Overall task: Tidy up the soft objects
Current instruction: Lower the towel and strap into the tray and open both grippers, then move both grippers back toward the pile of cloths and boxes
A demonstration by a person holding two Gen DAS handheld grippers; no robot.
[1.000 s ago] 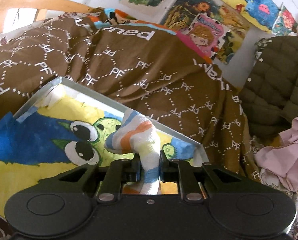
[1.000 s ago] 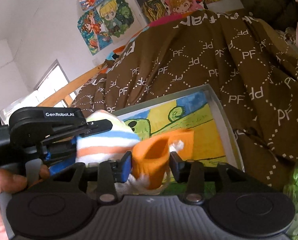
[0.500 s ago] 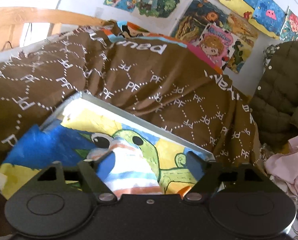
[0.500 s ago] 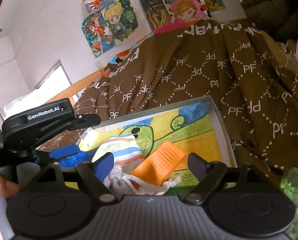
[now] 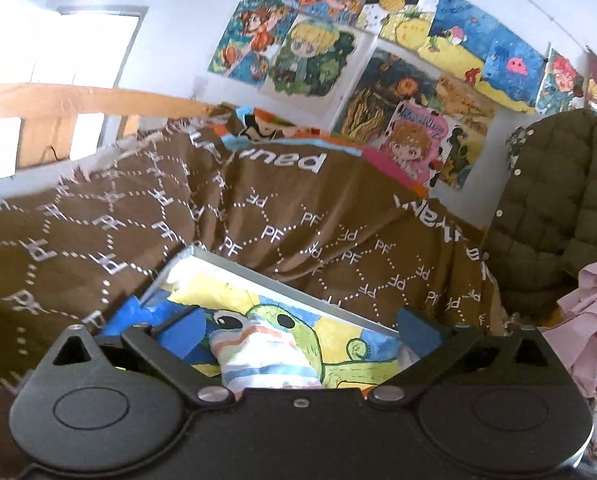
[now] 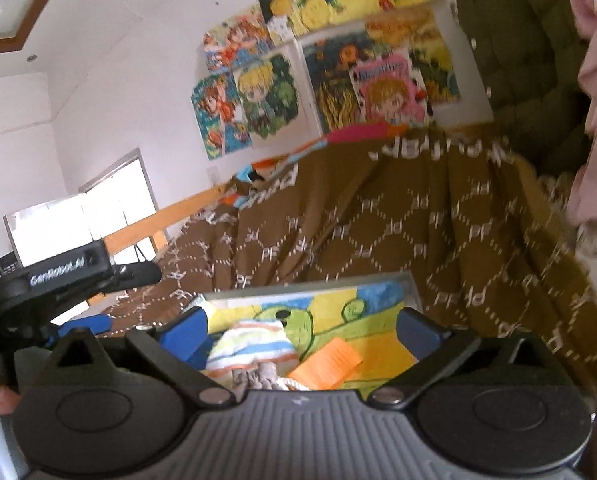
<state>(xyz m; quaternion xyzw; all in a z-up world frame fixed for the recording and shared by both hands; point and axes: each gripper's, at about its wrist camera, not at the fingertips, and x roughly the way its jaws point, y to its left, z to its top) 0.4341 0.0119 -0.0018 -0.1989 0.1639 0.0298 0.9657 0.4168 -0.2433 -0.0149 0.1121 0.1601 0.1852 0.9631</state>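
With both sets of fingers spread wide and holding nothing, the placing step looks done. Left gripper (image 5: 298,332) hangs over the near end of the tray (image 5: 258,276), blue pads apart on either side of the striped sock (image 5: 264,356), not touching it. Right gripper (image 6: 302,328) likewise open above the same tray; striped sock (image 6: 254,344) and orange sock (image 6: 326,360) lie between its pads on the cartoon-printed tray floor, with a greyish knit piece (image 6: 258,376) nearest the camera, partly hidden by the gripper body. Socks touch or nearly touch; cannot tell if they overlap. Tray sits on the brown blanket (image 5: 298,216) over the bed. Farther off to the right, a pink garment (image 5: 590,320) and olive quilted jacket (image 5: 558,208); posters on the wall behind. Next move, judged: back both grippers away from the tray and go for another loose soft item, probably the pink garment, closing only once the cloth is well between the pads.
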